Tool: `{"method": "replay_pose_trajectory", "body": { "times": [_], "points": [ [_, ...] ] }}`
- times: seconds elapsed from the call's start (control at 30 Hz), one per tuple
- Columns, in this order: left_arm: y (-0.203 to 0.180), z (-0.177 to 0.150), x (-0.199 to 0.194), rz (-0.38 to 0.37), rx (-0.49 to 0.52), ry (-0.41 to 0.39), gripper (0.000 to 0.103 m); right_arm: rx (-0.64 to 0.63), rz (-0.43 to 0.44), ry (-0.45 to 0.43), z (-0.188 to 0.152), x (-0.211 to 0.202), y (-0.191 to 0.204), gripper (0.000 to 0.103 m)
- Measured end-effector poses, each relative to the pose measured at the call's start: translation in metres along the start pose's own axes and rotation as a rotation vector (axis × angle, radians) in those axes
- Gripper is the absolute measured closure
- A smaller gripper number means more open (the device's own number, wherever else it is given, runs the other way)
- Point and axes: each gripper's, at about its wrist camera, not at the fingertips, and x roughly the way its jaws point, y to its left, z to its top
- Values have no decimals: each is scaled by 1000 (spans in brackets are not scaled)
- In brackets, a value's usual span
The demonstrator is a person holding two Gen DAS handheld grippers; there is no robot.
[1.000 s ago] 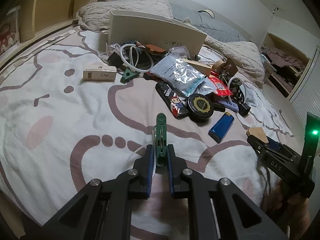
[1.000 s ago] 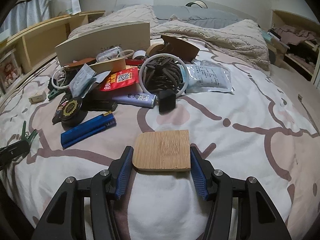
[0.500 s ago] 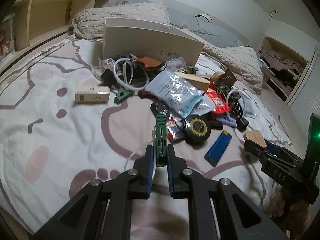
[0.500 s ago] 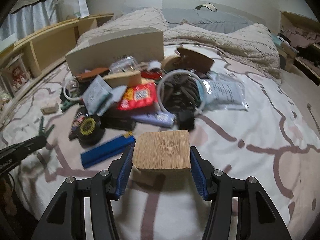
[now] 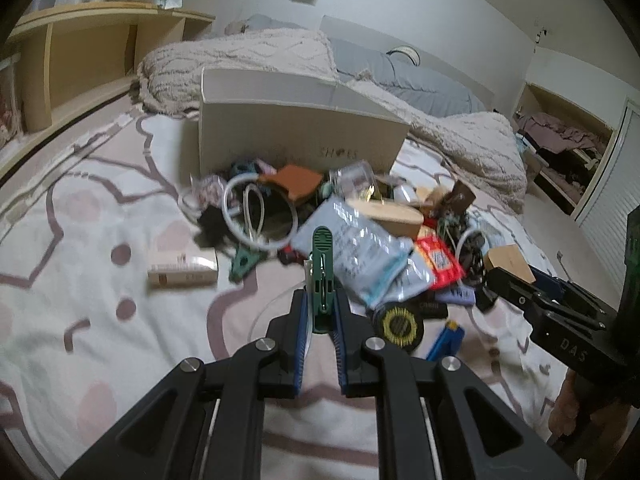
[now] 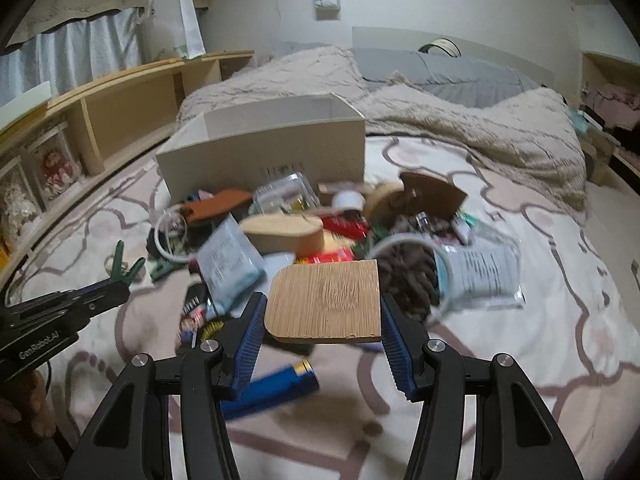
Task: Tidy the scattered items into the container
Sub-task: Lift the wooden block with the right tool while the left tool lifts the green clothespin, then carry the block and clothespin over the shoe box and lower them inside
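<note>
My left gripper [image 5: 321, 304] is shut on a green clothes peg [image 5: 321, 268] and holds it above the bedspread, short of the pile. My right gripper [image 6: 322, 312] is shut on a flat bamboo coaster [image 6: 325, 300], held level above the pile's near edge. The open beige shoe box [image 5: 296, 136] stands behind the pile; it also shows in the right wrist view [image 6: 276, 148]. The right gripper with the coaster [image 5: 510, 258] shows at the right of the left wrist view. The left gripper with the peg [image 6: 120, 264] shows at the left of the right wrist view.
A heap of scattered items lies in front of the box: a blue lighter [image 6: 268, 390], a silver pouch [image 5: 360, 256], a white ring [image 5: 260, 216], a round black tin [image 5: 398, 326], a small carton [image 5: 182, 272]. Wooden shelves [image 6: 100, 116] run along the left. Blankets lie behind the box.
Both grippers have risen and moved forward toward the box with their objects still held. The pile and box now appear closer and lower.
</note>
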Motion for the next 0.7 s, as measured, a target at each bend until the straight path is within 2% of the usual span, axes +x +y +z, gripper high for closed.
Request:
{"method": "replay_pose_trajectory", "body": {
  "times": [0.7],
  "points": [
    [6, 88, 14, -21, 39, -146, 90, -61, 112, -103, 86, 30, 22, 47]
  ]
}}
